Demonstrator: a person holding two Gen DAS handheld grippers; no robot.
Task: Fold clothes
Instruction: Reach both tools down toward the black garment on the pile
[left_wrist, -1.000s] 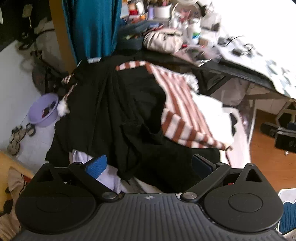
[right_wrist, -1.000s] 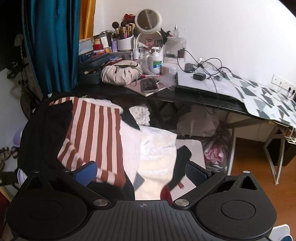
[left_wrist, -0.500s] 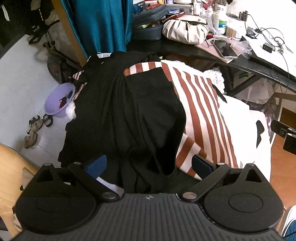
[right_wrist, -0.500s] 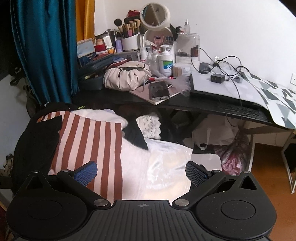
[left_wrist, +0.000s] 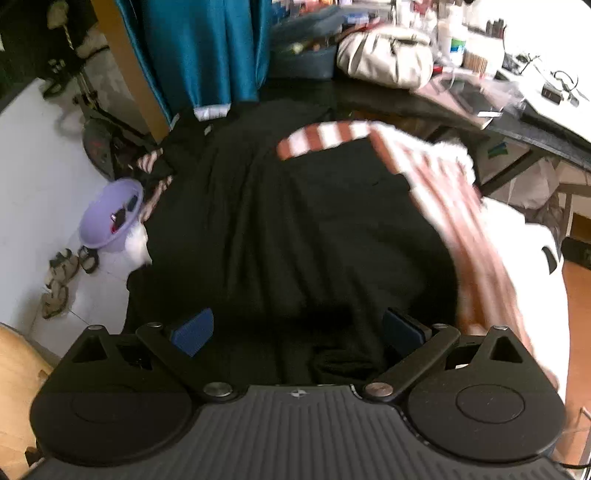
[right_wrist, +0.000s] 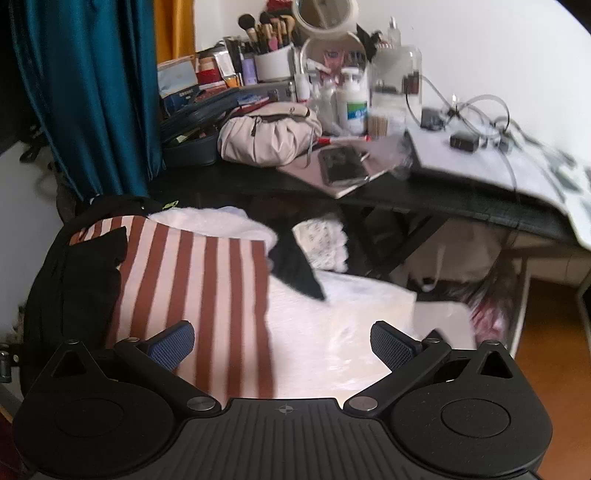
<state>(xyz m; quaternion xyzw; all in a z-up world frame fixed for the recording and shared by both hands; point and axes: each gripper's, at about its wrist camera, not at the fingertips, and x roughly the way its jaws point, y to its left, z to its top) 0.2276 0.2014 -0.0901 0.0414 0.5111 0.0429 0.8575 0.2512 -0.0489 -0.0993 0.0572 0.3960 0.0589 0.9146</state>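
Across the low surface in front of both tools lies the heap of clothes: a black garment (left_wrist: 295, 229) spread over most of the left-wrist view, and a brown-and-white striped garment (right_wrist: 195, 288) beside it, with a white cloth (right_wrist: 332, 325) further right. Behind them, at 12 o'clock, stands the cluttered desk (right_wrist: 461, 206) with a beige bag (right_wrist: 269, 136).

Seen from the left tool (left_wrist: 299, 328), the black garment lies straight ahead at 12 o'clock, its long axis running away from the tool toward the desk; its near edge sits between the spread-apart jaws, which grasp nothing. The striped garment runs from 12 to 3 o'clock along its right side. The right tool (right_wrist: 280, 343), also released and empty, hovers over the seam of striped garment and white cloth, the stripes at 10 to 11 o'clock. So, in my judgement, the left tool is the nearer one for the black garment and the right for the striped one.

Compared with half a second ago, the left view has dropped closer to the black garment, which fills more of it, and the picture is blurred; the right view has pressed nearer the desk.
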